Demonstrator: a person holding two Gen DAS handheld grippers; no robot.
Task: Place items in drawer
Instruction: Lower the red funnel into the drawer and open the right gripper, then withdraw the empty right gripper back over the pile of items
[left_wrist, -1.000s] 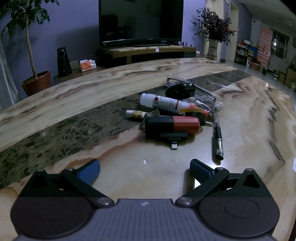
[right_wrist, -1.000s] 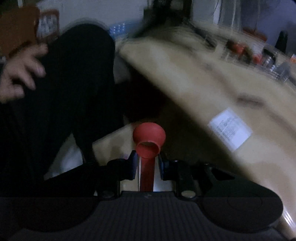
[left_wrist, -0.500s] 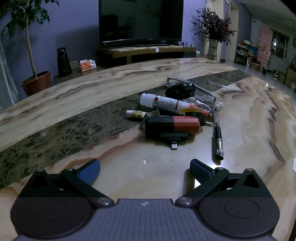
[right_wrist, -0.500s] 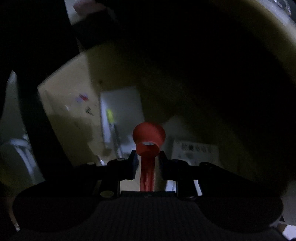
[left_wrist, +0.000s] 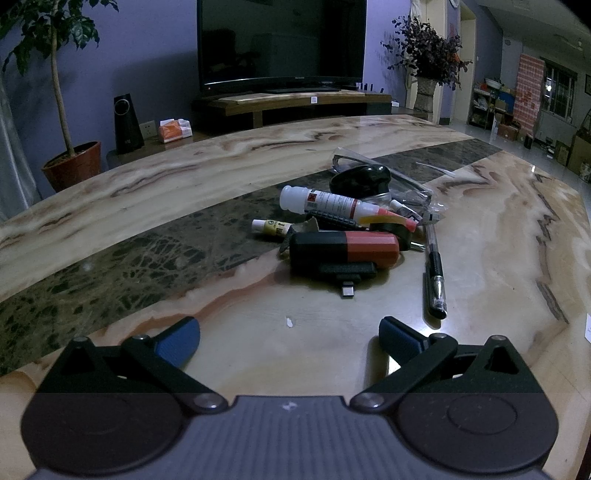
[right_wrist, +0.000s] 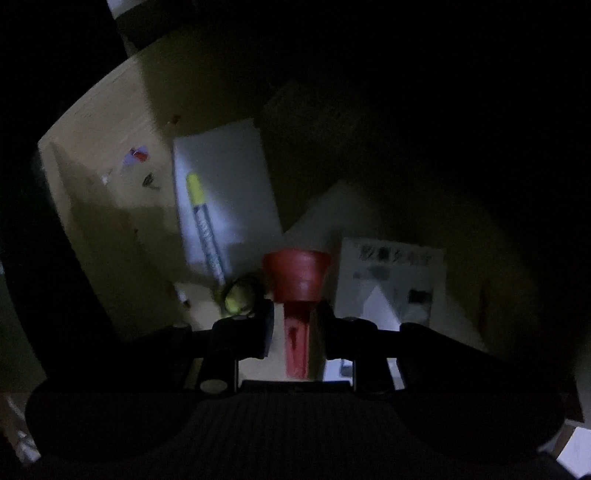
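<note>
Gripping a red funnel-shaped plastic piece (right_wrist: 296, 280), my right tool (right_wrist: 295, 325) points down into the dim wooden drawer (right_wrist: 103, 206); my left tool (left_wrist: 288, 332) gapes empty over the glossy marble table (left_wrist: 147, 192).

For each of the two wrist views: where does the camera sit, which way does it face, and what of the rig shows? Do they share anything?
Left wrist: behind the open left gripper, angled gently down across the marble table at a clutter pile with a pen.
Right wrist: behind the right gripper, facing steeply down into a dim drawer; its fingers clamp a red funnel-shaped item.
Shared: nothing visible in both.
</note>
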